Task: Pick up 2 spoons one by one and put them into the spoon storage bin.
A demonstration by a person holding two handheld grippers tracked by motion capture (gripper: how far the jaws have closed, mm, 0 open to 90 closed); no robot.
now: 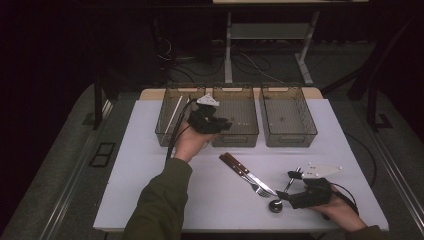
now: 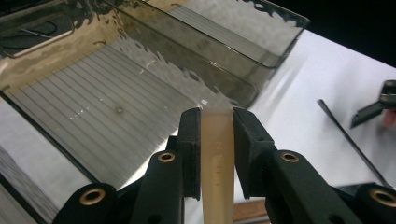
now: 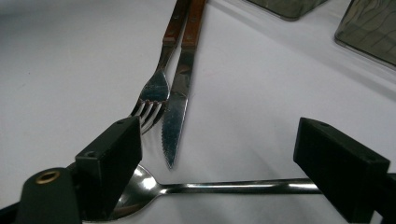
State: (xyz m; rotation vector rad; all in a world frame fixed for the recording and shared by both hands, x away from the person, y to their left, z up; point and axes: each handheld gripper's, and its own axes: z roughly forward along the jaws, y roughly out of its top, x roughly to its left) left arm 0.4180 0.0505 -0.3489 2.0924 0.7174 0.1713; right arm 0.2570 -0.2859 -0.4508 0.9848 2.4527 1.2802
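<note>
My left gripper [image 1: 212, 122] hovers over the front of the middle bin [image 1: 235, 139], shut on a pale beige flat stick [image 2: 217, 158] that stands up between its pads. Beneath it in the left gripper view lies the ribbed floor of that bin [image 2: 93, 107]. My right gripper [image 1: 286, 186] rests low at the table's front right with its jaws open. A metal spoon [image 3: 224, 186] lies on the table and its handle crosses the gap between those jaws [image 3: 219, 144] untouched. A fork [image 3: 156, 88] and a knife [image 3: 180, 102], both wooden-handled, lie side by side just beyond.
Three smoky clear bins stand in a row at the back of the white table: left bin [image 1: 165, 135] with a white stick inside, the middle one, and the right bin [image 1: 290, 139]. The fork [image 1: 257, 189] and knife [image 1: 250, 175] lie at centre front, the spoon [image 1: 275, 205] beside them.
</note>
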